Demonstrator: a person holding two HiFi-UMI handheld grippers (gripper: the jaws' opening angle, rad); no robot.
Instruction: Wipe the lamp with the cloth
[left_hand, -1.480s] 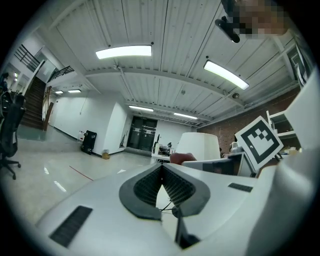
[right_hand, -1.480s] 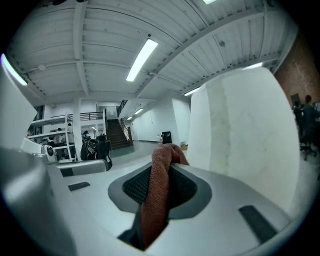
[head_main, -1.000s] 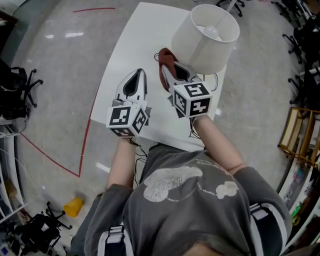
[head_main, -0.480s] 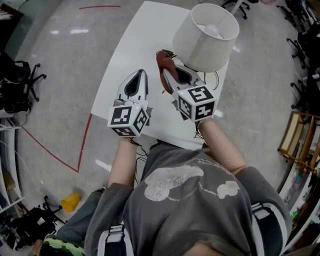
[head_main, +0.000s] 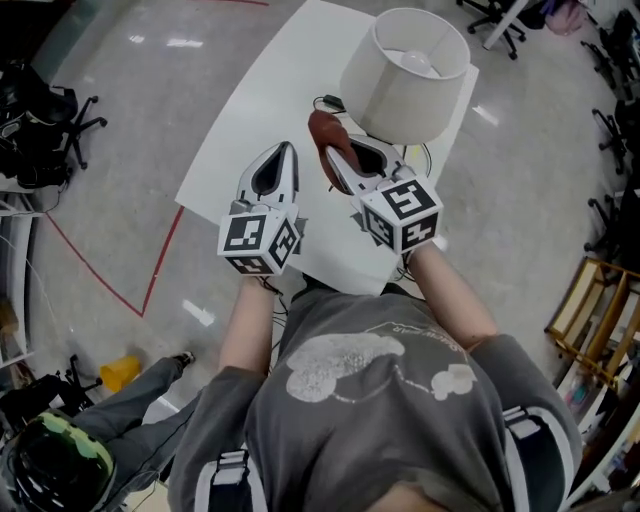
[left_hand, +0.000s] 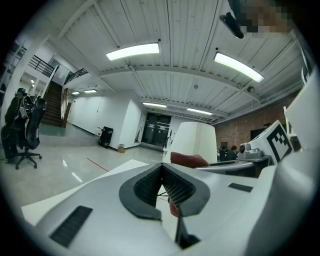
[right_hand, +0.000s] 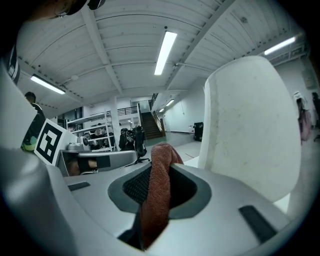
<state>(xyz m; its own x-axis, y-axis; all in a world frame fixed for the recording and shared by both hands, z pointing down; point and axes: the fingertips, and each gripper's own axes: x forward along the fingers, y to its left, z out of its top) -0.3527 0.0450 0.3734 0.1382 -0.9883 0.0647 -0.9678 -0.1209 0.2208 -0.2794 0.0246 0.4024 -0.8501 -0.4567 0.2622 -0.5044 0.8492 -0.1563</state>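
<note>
Right gripper (right_hand: 161, 172) is clamped on the rust-red cloth (right_hand: 155, 200) (coarse, nubbly weave), just beside the lamp (head_main: 405, 80), which stands on the white table (head_main: 265, 85). Left gripper (left_hand: 161, 169) is closed and empty. Judged step: approach. Next move calls for pressing the cloth against the smooth, drum-shaped shade.

lamp (head_main: 405, 85): cream-white | cloth (head_main: 322, 130): rust-red | table (head_main: 265, 110): plain white | floor line (head_main: 95, 268): red
</note>
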